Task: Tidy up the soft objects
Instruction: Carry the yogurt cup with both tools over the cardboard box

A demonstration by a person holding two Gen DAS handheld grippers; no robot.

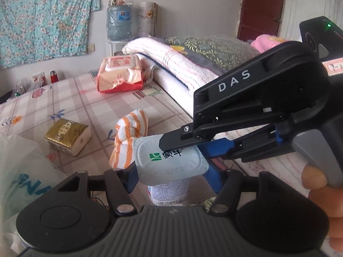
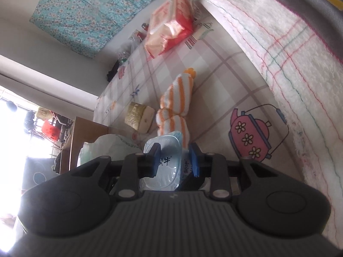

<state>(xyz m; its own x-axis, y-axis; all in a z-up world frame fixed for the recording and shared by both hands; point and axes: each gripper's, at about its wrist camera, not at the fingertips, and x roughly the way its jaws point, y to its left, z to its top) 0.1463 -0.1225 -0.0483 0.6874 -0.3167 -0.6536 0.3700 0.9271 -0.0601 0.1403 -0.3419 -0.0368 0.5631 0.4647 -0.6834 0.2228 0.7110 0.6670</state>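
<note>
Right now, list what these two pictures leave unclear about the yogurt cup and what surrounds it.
- Yogurt cup: left wrist view, its base is hidden behind the left tool body.
- Right tool: whether both its pads press the lid is unclear, as the lower finger is behind the lid.
- White plastic bag: cut off by the left edge, its print incomplete.
- Window area: right wrist view, washed out by glare.

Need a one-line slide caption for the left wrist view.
Both tools grip a yogurt cup above the checked bedsheet, the right tool pinching its foil lid; striped sock behind.

"DAS" on right gripper [image 1: 182,147]
</note>
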